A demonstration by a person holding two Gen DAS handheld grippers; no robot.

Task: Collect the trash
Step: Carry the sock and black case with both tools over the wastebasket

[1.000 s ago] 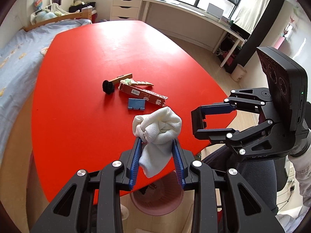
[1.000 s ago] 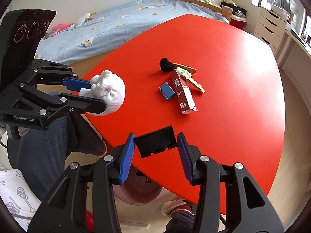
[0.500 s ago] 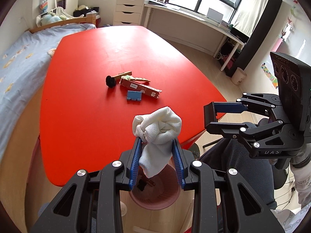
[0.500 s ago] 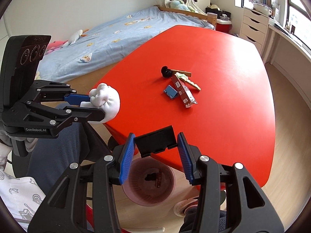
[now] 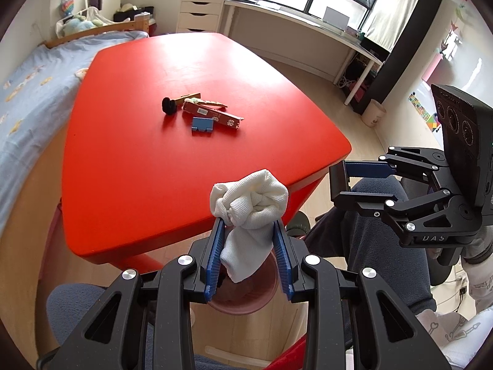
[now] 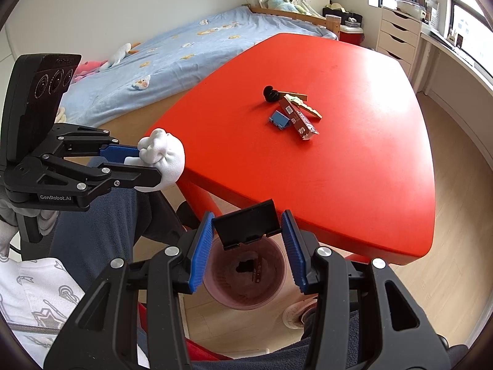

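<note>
My left gripper (image 5: pixel 249 222) is shut on a crumpled white cloth (image 5: pixel 251 197), held past the near edge of the red table (image 5: pixel 138 169). My right gripper (image 6: pixel 248 215) is shut on a flat black plastic piece (image 6: pixel 246 225), directly above a pink bin (image 6: pixel 215 289) on the floor. In the left wrist view that bin (image 5: pixel 246 305) shows under the cloth. Left on the table are a black round item (image 5: pixel 169 105), a brown carton (image 5: pixel 212 115), a small blue piece (image 5: pixel 202 125) and a wooden stick (image 5: pixel 188 97).
The bin holds some dark scraps. A person's legs in dark trousers (image 5: pixel 369 209) are beside the bin. A bed (image 6: pixel 185 46) runs along the table's far side. Drawers (image 5: pixel 200 9) and a long desk (image 5: pixel 308 21) stand by the windows.
Both grippers have drawn back from over the table to beyond its near edge, each keeping its load. The pink bin has come into full view beneath them.
</note>
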